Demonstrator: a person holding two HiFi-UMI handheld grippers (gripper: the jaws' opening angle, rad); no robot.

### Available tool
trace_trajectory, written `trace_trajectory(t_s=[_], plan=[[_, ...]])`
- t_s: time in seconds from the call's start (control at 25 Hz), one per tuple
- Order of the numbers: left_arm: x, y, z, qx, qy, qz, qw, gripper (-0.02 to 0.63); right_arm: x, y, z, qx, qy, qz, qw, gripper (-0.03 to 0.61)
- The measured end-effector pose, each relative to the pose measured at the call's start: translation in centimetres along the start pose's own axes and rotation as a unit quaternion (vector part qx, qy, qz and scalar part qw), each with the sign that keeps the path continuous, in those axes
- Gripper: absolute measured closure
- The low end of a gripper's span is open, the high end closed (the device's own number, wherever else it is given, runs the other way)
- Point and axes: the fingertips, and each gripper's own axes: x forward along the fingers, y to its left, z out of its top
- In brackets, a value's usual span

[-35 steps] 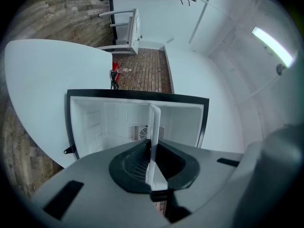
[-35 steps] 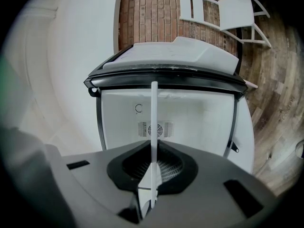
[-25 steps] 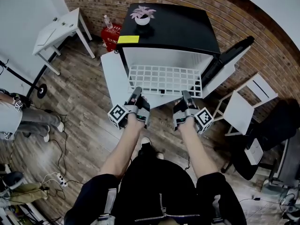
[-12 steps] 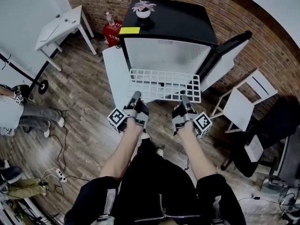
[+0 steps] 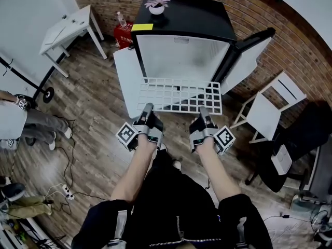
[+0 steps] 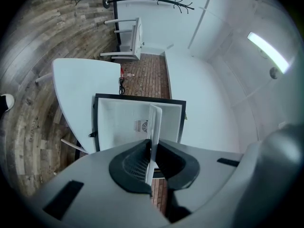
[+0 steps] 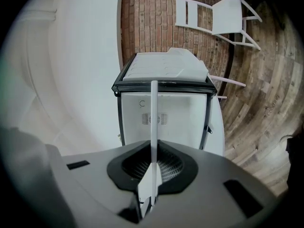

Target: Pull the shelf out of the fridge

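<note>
The black-topped fridge stands open, its white inside bare. A white wire shelf hangs level in front of the opening, its far edge at the fridge's mouth. My left gripper is shut on the shelf's near edge at its left end. My right gripper is shut on the same edge towards the right. In the left gripper view the shelf runs edge-on between the left gripper's pads towards the fridge. The right gripper view shows the shelf clamped in the right gripper.
The fridge door swings open to the right; a white panel stands at the fridge's left. A potted plant and yellow note sit on top. A white chair, white table, red crate and floor cables surround me.
The shelf has slid out of the fridge towards me, with both grippers drawing back together while still clamped on its near edge.
</note>
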Motion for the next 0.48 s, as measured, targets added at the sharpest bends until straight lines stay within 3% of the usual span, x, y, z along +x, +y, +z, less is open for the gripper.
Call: trace_trajectory(t_s=[0.48], plan=[[-0.6,0.29,-0.16,-0.013,-0.004,-0.003,0.9999,0.577,-0.38,0.03,-0.09,-0.013,0.004,0.001,1.0,0.549]])
